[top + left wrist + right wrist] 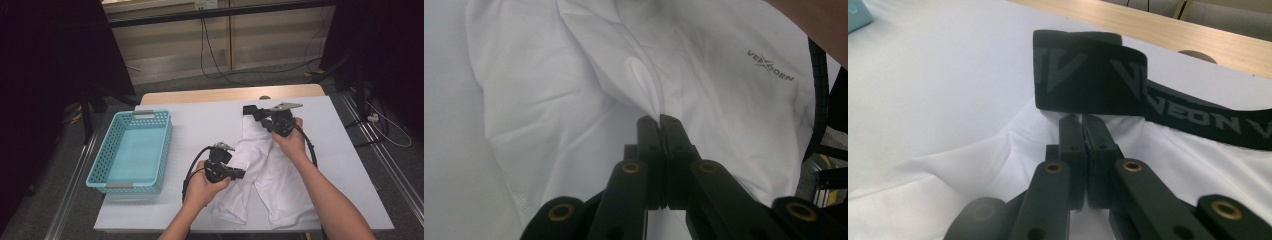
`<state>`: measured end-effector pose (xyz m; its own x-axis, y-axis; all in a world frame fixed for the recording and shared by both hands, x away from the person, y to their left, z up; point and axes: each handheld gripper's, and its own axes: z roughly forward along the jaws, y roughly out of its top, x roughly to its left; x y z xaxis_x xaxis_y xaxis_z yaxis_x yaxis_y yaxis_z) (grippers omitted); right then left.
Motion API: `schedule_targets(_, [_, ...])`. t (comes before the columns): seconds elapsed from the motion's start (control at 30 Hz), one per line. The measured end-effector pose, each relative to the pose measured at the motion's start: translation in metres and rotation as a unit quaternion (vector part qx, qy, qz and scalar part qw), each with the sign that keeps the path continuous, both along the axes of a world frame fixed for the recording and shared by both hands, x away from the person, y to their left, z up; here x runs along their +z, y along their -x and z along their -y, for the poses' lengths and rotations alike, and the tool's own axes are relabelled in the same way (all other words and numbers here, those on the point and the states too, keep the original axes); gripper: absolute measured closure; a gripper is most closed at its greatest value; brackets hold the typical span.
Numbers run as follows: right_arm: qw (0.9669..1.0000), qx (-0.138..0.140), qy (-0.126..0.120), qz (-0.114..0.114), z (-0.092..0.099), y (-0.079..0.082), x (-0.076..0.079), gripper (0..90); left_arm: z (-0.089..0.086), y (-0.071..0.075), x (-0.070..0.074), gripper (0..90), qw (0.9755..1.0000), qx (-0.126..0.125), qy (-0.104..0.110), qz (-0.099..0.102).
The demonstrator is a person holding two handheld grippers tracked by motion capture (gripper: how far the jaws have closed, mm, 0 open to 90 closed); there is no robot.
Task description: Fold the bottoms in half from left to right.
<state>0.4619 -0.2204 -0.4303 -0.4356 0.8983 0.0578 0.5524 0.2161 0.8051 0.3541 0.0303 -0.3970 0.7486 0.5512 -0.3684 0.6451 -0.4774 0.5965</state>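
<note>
White shorts [267, 175] with a black lettered waistband [250, 110] lie spread on the white table cover. My left gripper [239, 173] is shut on a pinched fold of the white fabric [644, 85] near the middle of the garment. My right gripper [260, 116] is shut on the shorts just below the black waistband [1083, 80], which folds up over the jaw tips at the far end. In the left gripper view a small "VEXDORN" logo [770, 65] shows on the cloth.
A light blue plastic basket [131, 150] stands on the left part of the table. The white cover [200, 117] ends at a wooden table edge [230, 94] at the back. Black cables trail from both grippers beside my forearms.
</note>
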Motion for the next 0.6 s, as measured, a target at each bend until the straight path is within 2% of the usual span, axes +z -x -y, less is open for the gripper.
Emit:
schedule_targets(0.2, [0.9998,-0.016,-0.011,0.004,0.011,0.000,0.003,89.5,0.002,0.000,0.000,89.1,1.0000,-0.001,0.003,-0.003])
schedule_targets(0.37, [0.9989,-0.036,-0.030,0.007,0.024,-0.002,0.007,89.5,0.005,0.000,0.002,89.1,0.9999,-0.006,0.011,-0.006])
schedule_targets(0.47, [0.9984,-0.049,-0.028,0.007,0.032,-0.004,0.008,89.5,0.009,0.001,0.001,89.1,0.9998,-0.010,0.015,-0.007])
schedule_targets(0.6, [0.9970,-0.067,-0.037,0.004,0.042,-0.007,0.008,89.5,0.014,0.000,0.002,89.0,0.9997,-0.012,0.019,-0.007])
